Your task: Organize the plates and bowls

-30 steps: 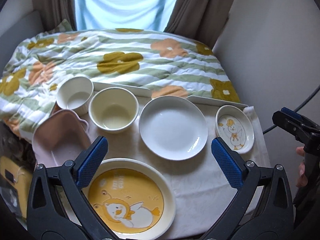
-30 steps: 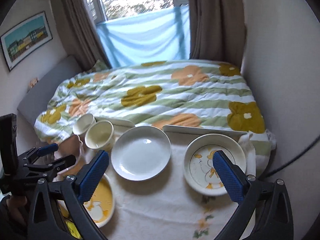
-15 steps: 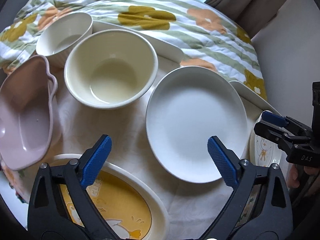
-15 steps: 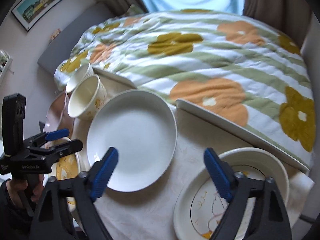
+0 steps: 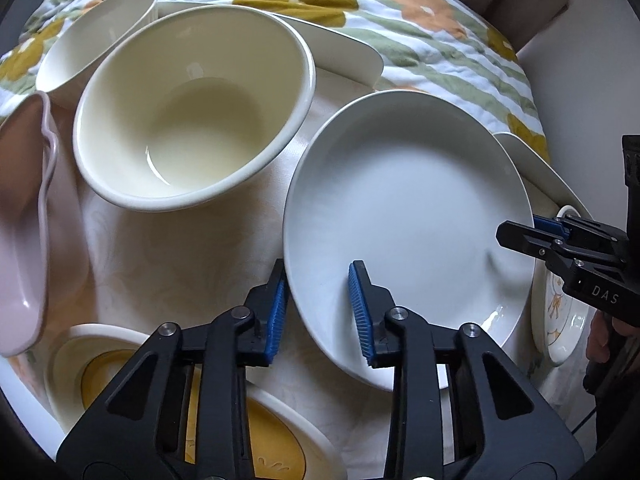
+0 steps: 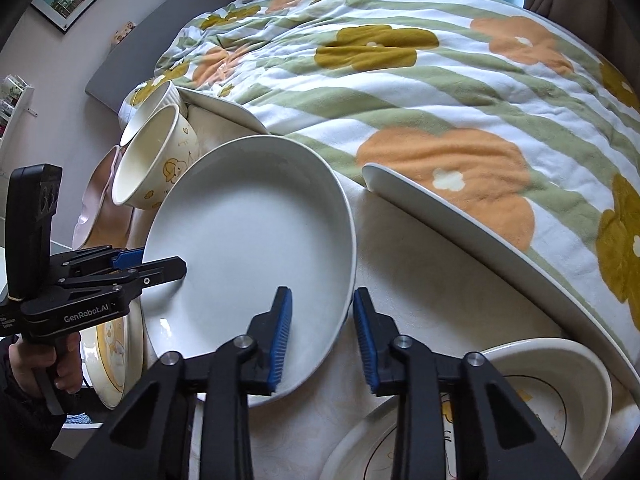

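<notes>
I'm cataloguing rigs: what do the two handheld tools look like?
Both are matte black plastic with silver pivot screws and ribbed blue pads. The left tool reads "GenRobot.AI" in white; the right tool reads "DAS". Each carries an upright black block. Bare fingers grip both handles.

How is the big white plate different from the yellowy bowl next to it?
The white plate is wide and shallow; the cream bowl is narrower and deep. The plate is plain white, while the bowl is creamy yellow with little duck drawings on its outside. The left gripper and right gripper each straddle the plate's rim, but nothing touches the bowl. Both are round, empty, and sit on the same pale cloth.
</notes>
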Tool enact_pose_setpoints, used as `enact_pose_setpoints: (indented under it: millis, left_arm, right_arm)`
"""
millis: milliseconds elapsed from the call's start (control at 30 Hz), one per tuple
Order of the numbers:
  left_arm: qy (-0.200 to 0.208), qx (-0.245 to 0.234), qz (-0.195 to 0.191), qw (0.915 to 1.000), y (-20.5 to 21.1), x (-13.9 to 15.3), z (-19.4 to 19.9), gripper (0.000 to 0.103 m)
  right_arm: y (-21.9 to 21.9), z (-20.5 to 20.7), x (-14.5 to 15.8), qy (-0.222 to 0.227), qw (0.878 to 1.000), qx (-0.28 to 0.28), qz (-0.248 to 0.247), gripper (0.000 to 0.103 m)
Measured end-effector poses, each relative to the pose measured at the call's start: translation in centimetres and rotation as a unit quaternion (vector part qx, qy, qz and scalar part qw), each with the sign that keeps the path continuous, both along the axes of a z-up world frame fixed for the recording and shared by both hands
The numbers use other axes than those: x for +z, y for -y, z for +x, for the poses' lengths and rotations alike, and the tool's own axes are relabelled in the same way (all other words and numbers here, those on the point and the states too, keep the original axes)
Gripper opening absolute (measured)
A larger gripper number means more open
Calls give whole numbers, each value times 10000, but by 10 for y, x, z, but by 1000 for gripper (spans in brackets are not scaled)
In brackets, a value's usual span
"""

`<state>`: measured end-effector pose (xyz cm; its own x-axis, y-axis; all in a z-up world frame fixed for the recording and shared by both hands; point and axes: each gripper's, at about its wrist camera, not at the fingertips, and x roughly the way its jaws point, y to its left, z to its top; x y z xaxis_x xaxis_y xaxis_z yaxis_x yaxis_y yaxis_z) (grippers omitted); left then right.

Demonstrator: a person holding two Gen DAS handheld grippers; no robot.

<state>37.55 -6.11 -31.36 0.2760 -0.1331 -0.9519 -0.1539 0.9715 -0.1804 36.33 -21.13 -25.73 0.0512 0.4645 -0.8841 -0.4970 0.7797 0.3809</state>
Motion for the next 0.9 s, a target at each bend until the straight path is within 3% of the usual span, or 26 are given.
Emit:
enact_pose_setpoints:
  millis: [167, 533, 900]
  left_arm:
    - [46, -35, 36, 10000, 0, 1, 0, 24]
    - [325, -213, 143, 9991, 6, 23, -5, 24]
    - [935, -236, 144, 9952, -12, 90, -49, 24]
  right_arm:
    - [1, 1, -2, 12, 10000, 23, -15, 18]
    - [6, -4, 10, 191, 9998, -23, -38, 18]
    - [1, -45, 81, 804, 9962, -178, 281, 18]
